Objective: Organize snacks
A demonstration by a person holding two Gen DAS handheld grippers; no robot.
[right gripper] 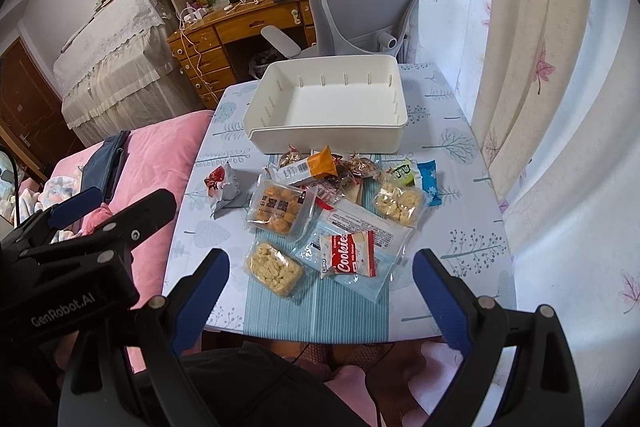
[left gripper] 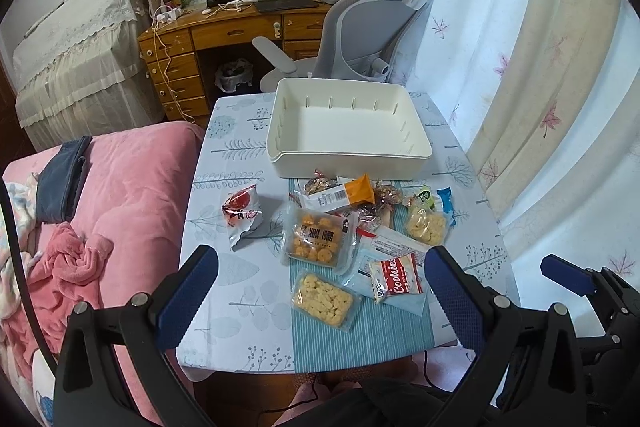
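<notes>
Small counter (left gripper: pixel 224 163) under a pale leaf-printed cloth with a ribbed teal runner (left gripper: pixel 360 339), wedged between a pink quilted bed (left gripper: pixel 132 179) and floral curtains (left gripper: pixel 560 99) — wooden desk, bookshelves and a grey mesh chair (left gripper: pixel 360 27) behind. Empty white plastic bin (left gripper: pixel 348 159), rectangular with slotted walls, at the far end; crinkly snack packets (left gripper: pixel 320 239) — clear, foil, a red cookie pack (left gripper: pixel 396 279) — heaped just before it. Left gripper (left gripper: pixel 320 291) and right gripper (right gripper: pixel 320 291) both spread wide, holding nothing, at the near edge.

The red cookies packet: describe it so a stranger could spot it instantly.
Start at the white bin on the table's far side, then follow the striped runner toward the near edge. The red cookies packet lies there atop a clear wrapper, the only one with white "Cookies" script.
</notes>
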